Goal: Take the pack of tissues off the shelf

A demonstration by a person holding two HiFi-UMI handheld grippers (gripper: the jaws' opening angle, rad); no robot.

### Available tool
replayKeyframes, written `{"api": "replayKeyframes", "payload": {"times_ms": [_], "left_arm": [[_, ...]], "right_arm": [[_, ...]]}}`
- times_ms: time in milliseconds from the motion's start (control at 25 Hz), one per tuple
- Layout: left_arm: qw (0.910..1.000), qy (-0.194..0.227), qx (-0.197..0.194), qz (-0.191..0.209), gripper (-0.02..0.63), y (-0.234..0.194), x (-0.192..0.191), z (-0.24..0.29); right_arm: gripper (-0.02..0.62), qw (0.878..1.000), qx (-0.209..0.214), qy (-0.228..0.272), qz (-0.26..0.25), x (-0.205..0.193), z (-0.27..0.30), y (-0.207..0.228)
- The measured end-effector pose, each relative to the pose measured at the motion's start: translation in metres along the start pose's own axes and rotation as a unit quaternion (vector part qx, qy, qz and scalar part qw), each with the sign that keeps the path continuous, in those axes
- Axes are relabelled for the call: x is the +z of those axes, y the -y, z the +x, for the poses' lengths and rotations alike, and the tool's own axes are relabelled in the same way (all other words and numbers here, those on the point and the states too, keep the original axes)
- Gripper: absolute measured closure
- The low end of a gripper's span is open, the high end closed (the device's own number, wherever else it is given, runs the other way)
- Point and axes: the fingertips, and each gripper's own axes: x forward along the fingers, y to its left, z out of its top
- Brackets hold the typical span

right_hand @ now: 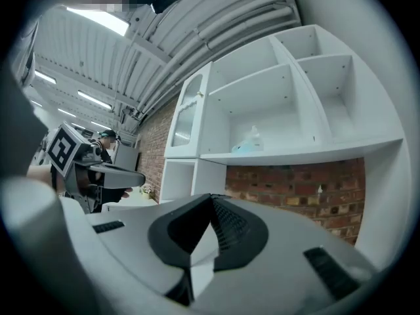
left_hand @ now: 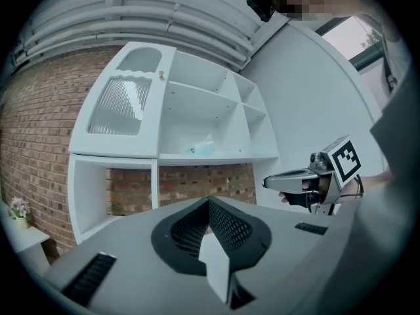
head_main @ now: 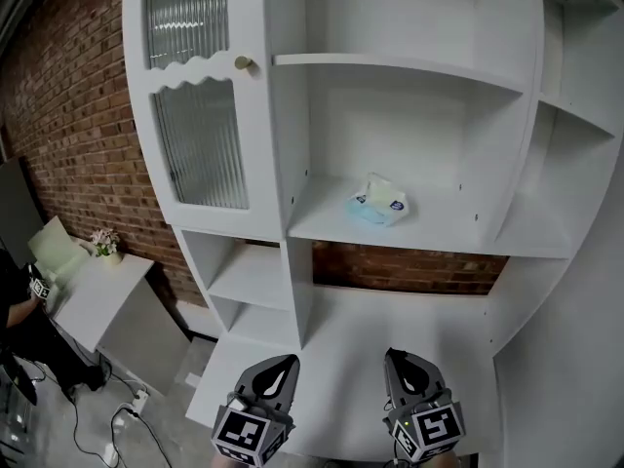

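Head view, cut off: only the front parts of the left gripper (head_main: pixel 284 364) and the right gripper (head_main: pixel 394 357) are seen at the lower edge. A person (head_main: pixel 14 305) is cropped by the left edge.
Head view, pack: the pack of tissues (head_main: pixel 377 201) lies right of centre on the middle board of the white shelf unit (head_main: pixel 439 234), well apart from both grippers.
Head view, surroundings: a ribbed glass door (head_main: pixel 200 144) with a brass knob (head_main: pixel 243 63) is seen at upper left, and a brick wall (head_main: pixel 68 115) behind. At left a flower pot (head_main: pixel 105 245) stands on a white table (head_main: pixel 97 300). Cables (head_main: pixel 127 419) lie on the floor at lower left.
Left gripper view, tongs: the left gripper (left_hand: pixel 210 203) is seen at lower centre with its jaws brought together on themselves. Dark ridged pads are set in smooth grey shells.
Left gripper view, pack: the pack of tissues (left_hand: pixel 205 146) is shown small and pale blue above centre, too small for detail.
Left gripper view, side: the right gripper (left_hand: pixel 268 183) is seen at right, its holding hand largely hidden.
Right gripper view, tongs: the right gripper (right_hand: pixel 211 203) is seen at lower centre, its jaws pressed together and holding nothing.
Right gripper view, pack: the pack of tissues (right_hand: pixel 249 143) is seen just above centre on its board, its print unreadable.
Right gripper view, side: the left gripper (right_hand: pixel 140 176) is seen at left, partly cut off by a blurred grey shape.
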Motion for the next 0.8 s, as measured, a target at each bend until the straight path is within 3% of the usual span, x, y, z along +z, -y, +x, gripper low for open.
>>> {"api": "replayKeyframes", "payload": {"times_ms": [440,720,760,800], "left_arm": [[0.9981,0.017,-0.059,0.008,0.6,-0.021,0.022,0.068],[0.9949,0.05,-0.084,0.024,0.6,-0.039,0.044,0.092],[0.9945,0.052,-0.087,0.026,0.6,-0.042,0.046,0.093],[0.9942,0.053,-0.09,0.028,0.6,-0.044,0.05,0.095]], "right_arm": [[0.588,0.998,-0.055,0.013,-0.027,0.036,0.044,0.041],[0.588,0.994,-0.1,0.034,-0.021,0.075,0.074,0.066],[0.568,0.993,-0.109,0.044,-0.021,0.085,0.078,0.072],[0.503,0.992,-0.117,0.052,-0.021,0.095,0.084,0.078]]}}
